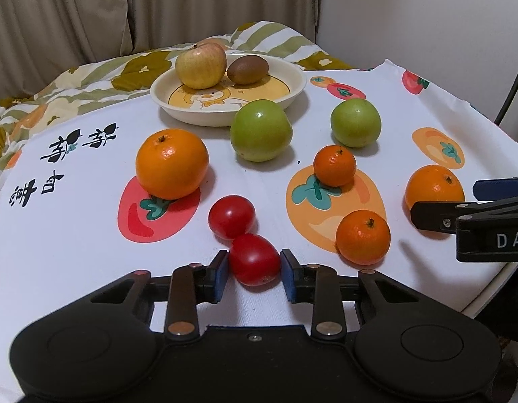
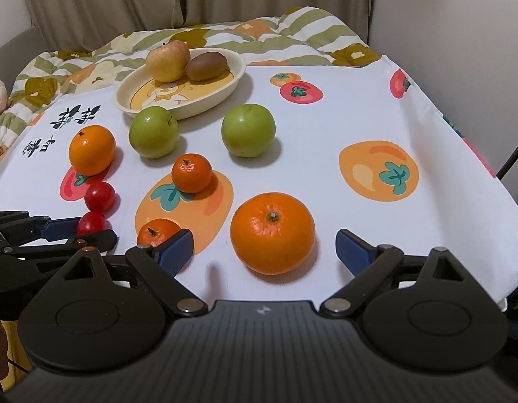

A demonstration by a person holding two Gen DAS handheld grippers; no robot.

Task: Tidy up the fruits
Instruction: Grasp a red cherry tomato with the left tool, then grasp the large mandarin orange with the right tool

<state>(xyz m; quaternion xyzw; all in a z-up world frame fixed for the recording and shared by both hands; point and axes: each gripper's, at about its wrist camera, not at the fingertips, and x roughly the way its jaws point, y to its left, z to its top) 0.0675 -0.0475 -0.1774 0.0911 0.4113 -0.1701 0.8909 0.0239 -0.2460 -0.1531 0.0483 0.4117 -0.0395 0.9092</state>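
Observation:
My left gripper [image 1: 254,268] is shut on a red tomato [image 1: 254,260] that rests on the white cloth; it also shows in the right wrist view [image 2: 91,222]. A second tomato [image 1: 231,216] touches it just beyond. My right gripper [image 2: 264,245] is open, with a large orange [image 2: 273,232] between its fingers, untouched. A cream plate [image 1: 225,114] at the back holds a yellow-red apple [image 1: 200,65] and a kiwi [image 1: 248,69]. Two green apples [image 1: 261,130] [image 1: 355,122], another large orange [image 1: 171,164] and two small mandarins [image 1: 334,165] [image 1: 363,237] lie on the cloth.
The printed white cloth [image 2: 326,127] covers a table that ends at the right edge [image 2: 501,181]. A flowered quilt [image 2: 225,37] lies behind the plate, with curtains behind it. A dark cable [image 2: 514,154] hangs at the right.

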